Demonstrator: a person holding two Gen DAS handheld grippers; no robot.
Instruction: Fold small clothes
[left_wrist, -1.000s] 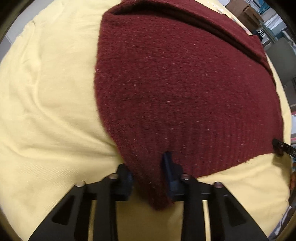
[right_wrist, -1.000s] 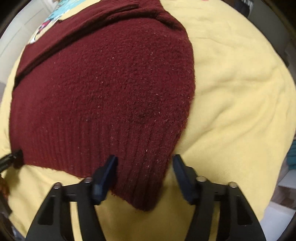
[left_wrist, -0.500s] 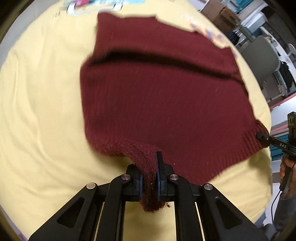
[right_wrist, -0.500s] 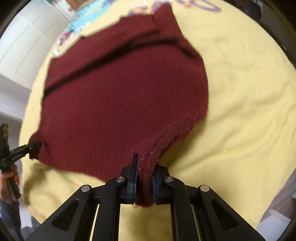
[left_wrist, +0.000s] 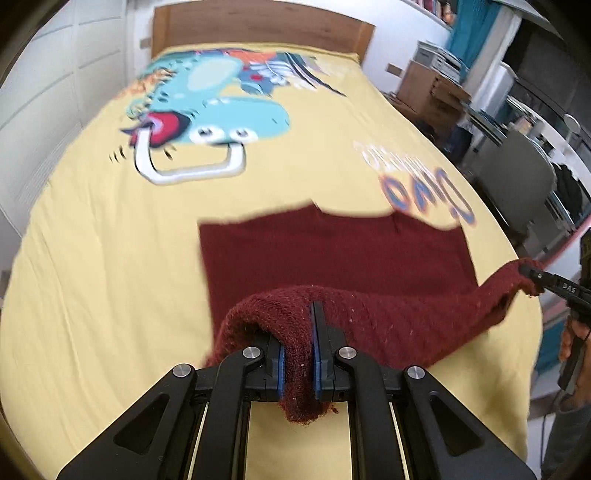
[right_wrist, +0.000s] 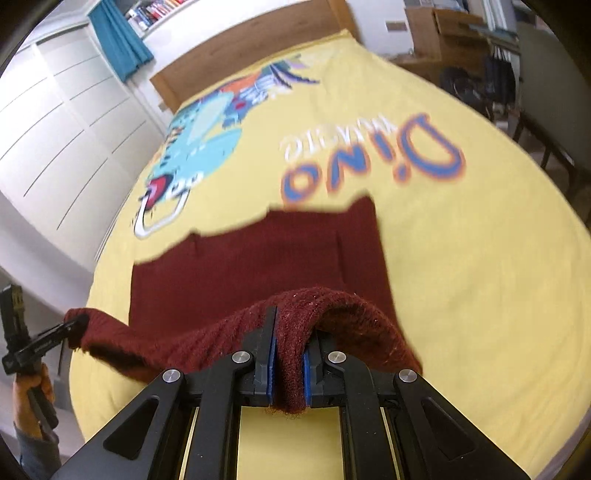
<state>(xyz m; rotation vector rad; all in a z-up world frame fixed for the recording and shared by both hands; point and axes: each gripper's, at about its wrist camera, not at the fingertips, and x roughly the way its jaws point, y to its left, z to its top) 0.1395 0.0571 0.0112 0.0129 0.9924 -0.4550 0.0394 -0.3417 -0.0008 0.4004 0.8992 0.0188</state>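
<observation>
A dark red knitted sweater (left_wrist: 332, 254) lies on a yellow bedspread, its near ribbed hem lifted off the bed. My left gripper (left_wrist: 297, 365) is shut on the hem's left corner, which bunches between the blue pads. In the right wrist view the same sweater (right_wrist: 258, 266) stretches away, and my right gripper (right_wrist: 287, 365) is shut on the hem's right corner. Each view shows the other gripper at its edge: the right gripper (left_wrist: 526, 273) pinching the far corner, the left gripper (right_wrist: 75, 326) doing likewise. The hem sags between the two.
The yellow bedspread (left_wrist: 110, 258) carries a blue dinosaur print (left_wrist: 207, 110) and lettering (right_wrist: 369, 158) beyond the sweater. A wooden headboard (left_wrist: 258, 26) stands at the far end. White cupboard doors (right_wrist: 55, 129) line the left side; cardboard boxes (left_wrist: 428, 85) and furniture crowd the right.
Both grippers closed on the hem corners, then rose and tilted up, lifting the near edge off the bed. The sweater now looks farther and smaller, with the headboard in view.
</observation>
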